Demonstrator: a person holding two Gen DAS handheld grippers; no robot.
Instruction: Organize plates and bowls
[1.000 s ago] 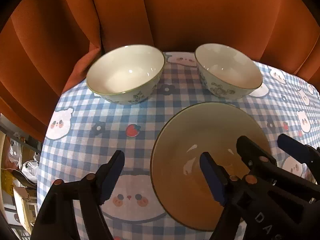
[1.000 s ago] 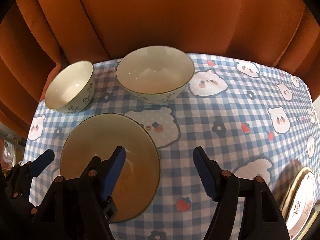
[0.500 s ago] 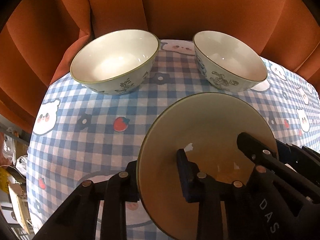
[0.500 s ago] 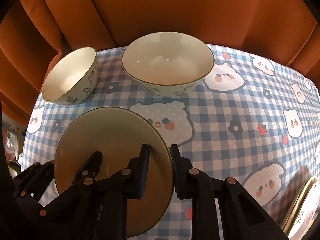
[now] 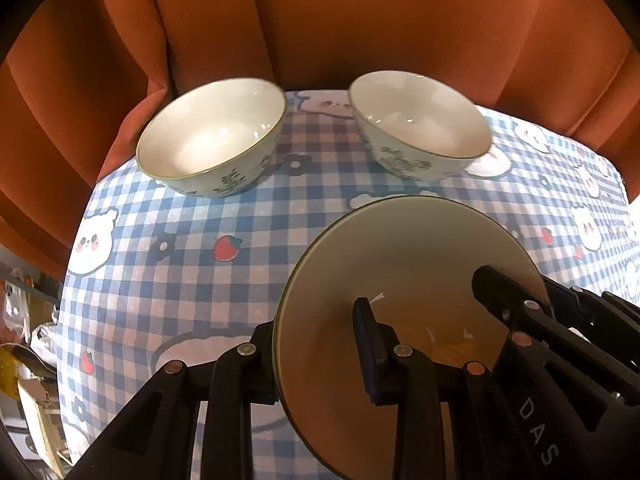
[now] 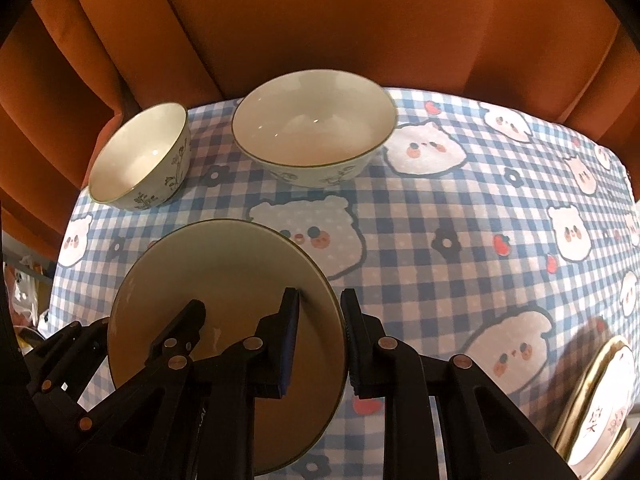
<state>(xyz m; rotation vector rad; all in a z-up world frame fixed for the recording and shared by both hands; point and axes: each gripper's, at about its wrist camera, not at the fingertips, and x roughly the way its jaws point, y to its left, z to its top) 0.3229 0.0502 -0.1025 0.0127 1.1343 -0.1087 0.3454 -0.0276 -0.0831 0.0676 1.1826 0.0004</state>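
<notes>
I have the plate (image 5: pixel 400 264) pinched from both sides at once. My left claw (image 5: pixel 316 354) bites its left rim, one finger under the edge and the other pad lying on the plate's inner face; my right claw (image 6: pixel 320 336) does the same on the opposite rim, one pad inside and one outside. Both sets of jaws have just been closing, and now they are pressed together on the rim with the plate between them. I take two grips because the plate is wide and shallow: a single pinch on one edge would, I judge, let it sag and twist, while opposite holds keep it level.

The plate sits at the near part of the worktop (image 6: pixel 460 184), over the blue checked cloth with bears. Whether its base is touching the cloth or is just clear of it I cannot tell from these views.

Behind it stand two empty bowls, apart from each other and from the plate: the left bowl (image 5: pixel 212 136) near the left edge of the cloth, the right bowl (image 5: pixel 420 120) beside it, both close to the orange curtain (image 5: pixel 360 20). At the near right edge of the right wrist view lies another plate (image 6: pixel 600 412) with a gold rim, well apart. That looks to me the likely stacking place, so I expect the carry to go rightward, staying clear of the bowls.
</notes>
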